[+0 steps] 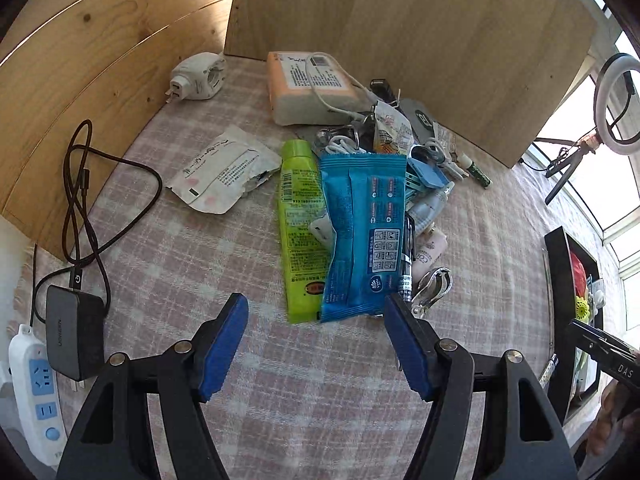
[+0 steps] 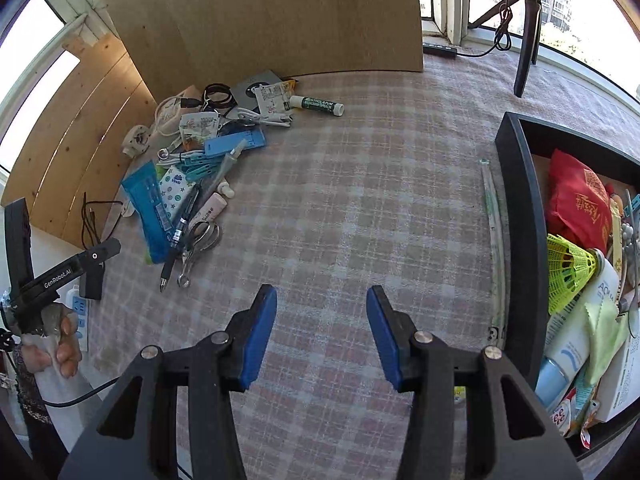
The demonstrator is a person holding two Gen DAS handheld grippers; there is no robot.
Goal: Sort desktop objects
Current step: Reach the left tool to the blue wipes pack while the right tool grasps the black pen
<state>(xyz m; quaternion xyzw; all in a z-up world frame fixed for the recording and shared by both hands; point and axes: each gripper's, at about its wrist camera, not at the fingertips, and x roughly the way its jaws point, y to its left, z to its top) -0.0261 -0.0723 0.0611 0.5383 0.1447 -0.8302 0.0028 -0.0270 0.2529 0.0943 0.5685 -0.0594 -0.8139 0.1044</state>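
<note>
A heap of small desk items lies on the checked tablecloth (image 1: 200, 264). In the left wrist view a blue packet (image 1: 362, 232) lies beside a green tube (image 1: 298, 220), with a black pen (image 1: 407, 256), metal scissors (image 1: 432, 286) and an orange tissue pack (image 1: 310, 84) around them. My left gripper (image 1: 316, 314) is open just short of the blue packet, holding nothing. In the right wrist view the same heap, with the blue packet (image 2: 150, 210), sits at the left. My right gripper (image 2: 322, 306) hangs open over bare cloth between the heap and a black box (image 2: 520, 216).
The black box at the right holds a red pouch (image 2: 580, 204), a yellow-green shuttlecock (image 2: 570, 272) and tubes. Wooden boards (image 1: 400, 32) wall the back and left. A black charger (image 1: 74, 336), a white power strip (image 1: 36, 392) and a black cable (image 1: 86, 196) lie at left. A ring light (image 1: 620, 104) stands far right.
</note>
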